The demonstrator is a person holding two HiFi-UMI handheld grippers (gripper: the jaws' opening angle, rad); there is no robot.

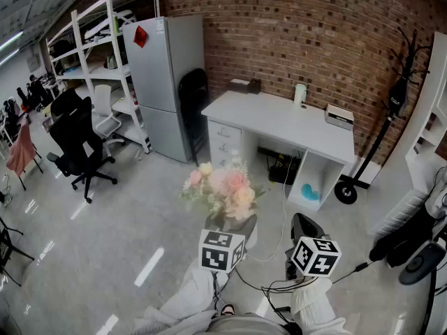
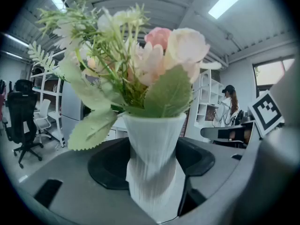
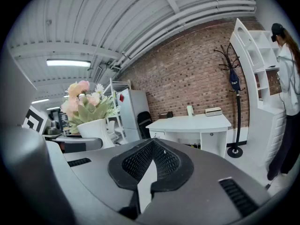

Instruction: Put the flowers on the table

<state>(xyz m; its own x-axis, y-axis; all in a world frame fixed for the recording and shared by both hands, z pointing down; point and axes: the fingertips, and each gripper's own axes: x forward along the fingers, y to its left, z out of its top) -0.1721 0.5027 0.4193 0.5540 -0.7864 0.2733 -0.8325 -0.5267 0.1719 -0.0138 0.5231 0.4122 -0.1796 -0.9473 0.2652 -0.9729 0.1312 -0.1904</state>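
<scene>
A white ribbed vase (image 2: 154, 168) of pink and cream flowers (image 2: 159, 55) with green leaves stands upright between the left gripper's (image 2: 151, 146) jaws, which are shut on its body. In the head view the flowers (image 1: 223, 187) are at centre above the vase (image 1: 239, 224) and the left gripper (image 1: 234, 230). The right gripper (image 1: 302, 222) is beside it on the right, jaws shut and holding nothing (image 3: 151, 146). The white table (image 1: 279, 123) stands ahead against the brick wall, well beyond both grippers. The right gripper view also takes in the table (image 3: 192, 123).
On the table are a white cup (image 1: 300, 93), a box (image 1: 340, 117) and a dark box (image 1: 244, 84). A grey fridge (image 1: 164, 82), a black office chair (image 1: 77, 145) and shelving are to the left. A coat stand (image 1: 398, 96) is on the right. Cables cross the floor. A person (image 3: 288, 78) stands by white shelves.
</scene>
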